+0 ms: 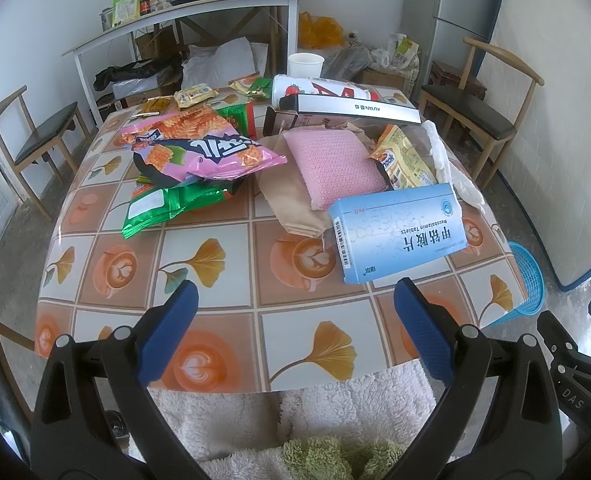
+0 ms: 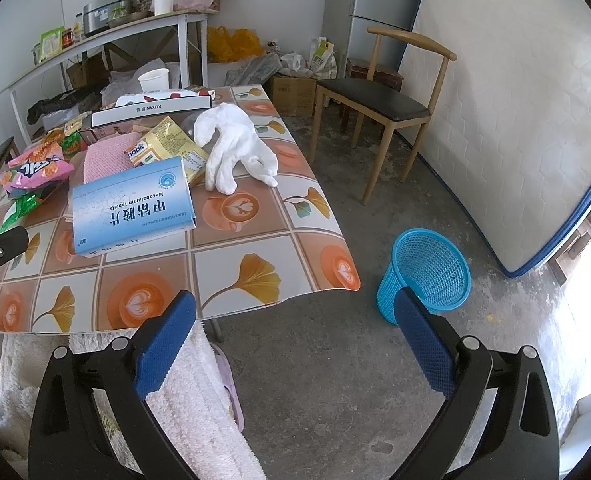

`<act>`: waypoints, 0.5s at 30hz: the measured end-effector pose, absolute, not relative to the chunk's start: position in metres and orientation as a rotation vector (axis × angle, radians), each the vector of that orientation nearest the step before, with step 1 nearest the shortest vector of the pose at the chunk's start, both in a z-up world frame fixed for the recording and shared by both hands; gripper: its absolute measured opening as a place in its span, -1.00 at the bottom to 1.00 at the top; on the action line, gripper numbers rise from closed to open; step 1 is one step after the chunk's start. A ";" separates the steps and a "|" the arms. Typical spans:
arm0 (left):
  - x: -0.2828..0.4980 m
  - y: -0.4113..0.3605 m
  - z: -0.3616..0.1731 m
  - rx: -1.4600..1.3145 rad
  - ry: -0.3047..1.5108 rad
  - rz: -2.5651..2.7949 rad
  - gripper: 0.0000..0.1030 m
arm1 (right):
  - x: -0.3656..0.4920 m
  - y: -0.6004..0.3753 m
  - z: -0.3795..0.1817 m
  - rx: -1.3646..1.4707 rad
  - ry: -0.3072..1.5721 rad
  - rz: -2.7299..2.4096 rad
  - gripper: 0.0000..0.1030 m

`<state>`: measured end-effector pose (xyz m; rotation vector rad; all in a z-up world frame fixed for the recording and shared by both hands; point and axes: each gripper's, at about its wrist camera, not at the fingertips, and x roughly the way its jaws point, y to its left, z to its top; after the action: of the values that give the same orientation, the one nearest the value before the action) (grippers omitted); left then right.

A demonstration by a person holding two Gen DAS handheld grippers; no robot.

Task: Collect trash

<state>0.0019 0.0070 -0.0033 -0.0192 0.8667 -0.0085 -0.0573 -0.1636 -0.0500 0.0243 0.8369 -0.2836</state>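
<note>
The blue medicine box (image 1: 399, 232) lies flat on the desk (image 1: 231, 240), print upside down. 1 blue basket (image 2: 427, 272) stands on the floor. Left gripper (image 1: 295, 328) and right gripper (image 2: 295, 332) are both wide, empty.

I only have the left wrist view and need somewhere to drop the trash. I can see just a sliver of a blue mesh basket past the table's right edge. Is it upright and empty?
Observer: The blue plastic mesh basket stands upright on the concrete floor, off the table's corner, and looks empty.
Operator: Is the right gripper holding anything?
Observer: No, the right gripper is open with nothing between its fingers, hovering over the floor near the basket.
Operator: What is the white thing beside the light blue cardboard tablet box?
Observer: A crumpled white fabric glove, lying on the patterned table just beyond the tablet box, near the table's right edge.
</note>
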 end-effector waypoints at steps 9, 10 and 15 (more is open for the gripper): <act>0.002 0.008 -0.003 -0.019 0.867 -0.010 0.83 | -0.058 -0.164 -0.050 0.025 0.837 -0.283 0.88; 0.002 0.007 -0.003 -0.021 0.867 -0.010 0.83 | -0.058 -0.165 -0.050 0.025 0.837 -0.283 0.88; 0.002 0.007 -0.003 -0.023 0.868 -0.011 0.83 | -0.058 -0.165 -0.050 0.024 0.837 -0.283 0.88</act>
<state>0.0017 0.0075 -0.0030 -0.0225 0.8682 -0.0109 -0.0581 -0.1645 -0.0504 0.0242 0.8374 -0.2827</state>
